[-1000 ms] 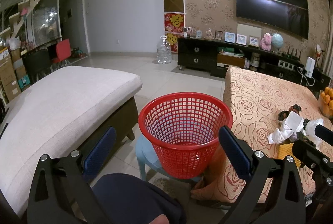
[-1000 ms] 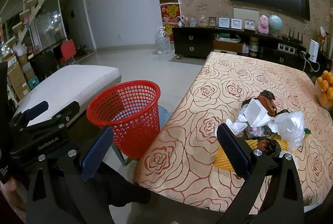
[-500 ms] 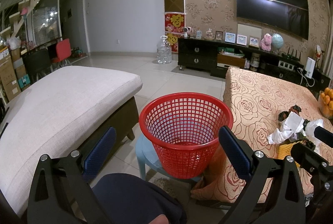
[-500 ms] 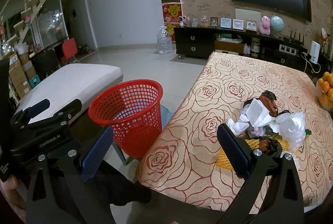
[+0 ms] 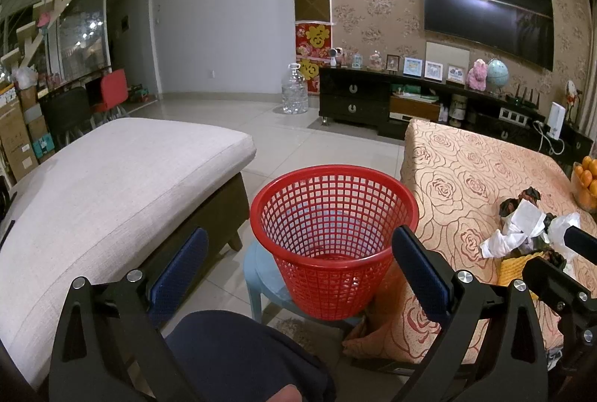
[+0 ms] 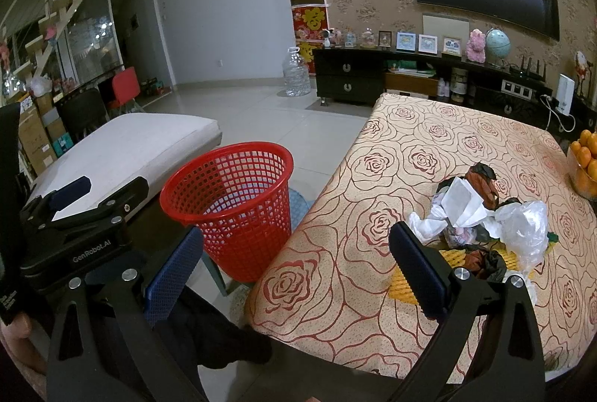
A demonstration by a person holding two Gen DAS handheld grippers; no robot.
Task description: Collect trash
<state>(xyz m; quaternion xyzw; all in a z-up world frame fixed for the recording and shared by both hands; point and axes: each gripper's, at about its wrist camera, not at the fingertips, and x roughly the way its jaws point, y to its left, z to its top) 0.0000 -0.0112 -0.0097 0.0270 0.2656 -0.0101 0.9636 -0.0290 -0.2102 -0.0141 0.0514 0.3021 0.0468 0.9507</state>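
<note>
A red mesh basket stands on a low blue stool between the couch and the table. A heap of trash lies on the rose-patterned tablecloth: white crumpled paper, a clear plastic bag, dark wrappers and a yellow net. My left gripper is open, held in front of the basket with nothing between its fingers. My right gripper is open too, over the table's near edge, its right finger just short of the trash.
A grey-cushioned couch lies left of the basket. A bowl of oranges sits at the table's right edge. A dark TV cabinet and a water jug stand at the far wall. The person's dark-clad knee is below.
The right gripper has drifted slightly toward the table, the trash heap sitting a bit nearer. The left view is almost unchanged. Both grippers stay open.
</note>
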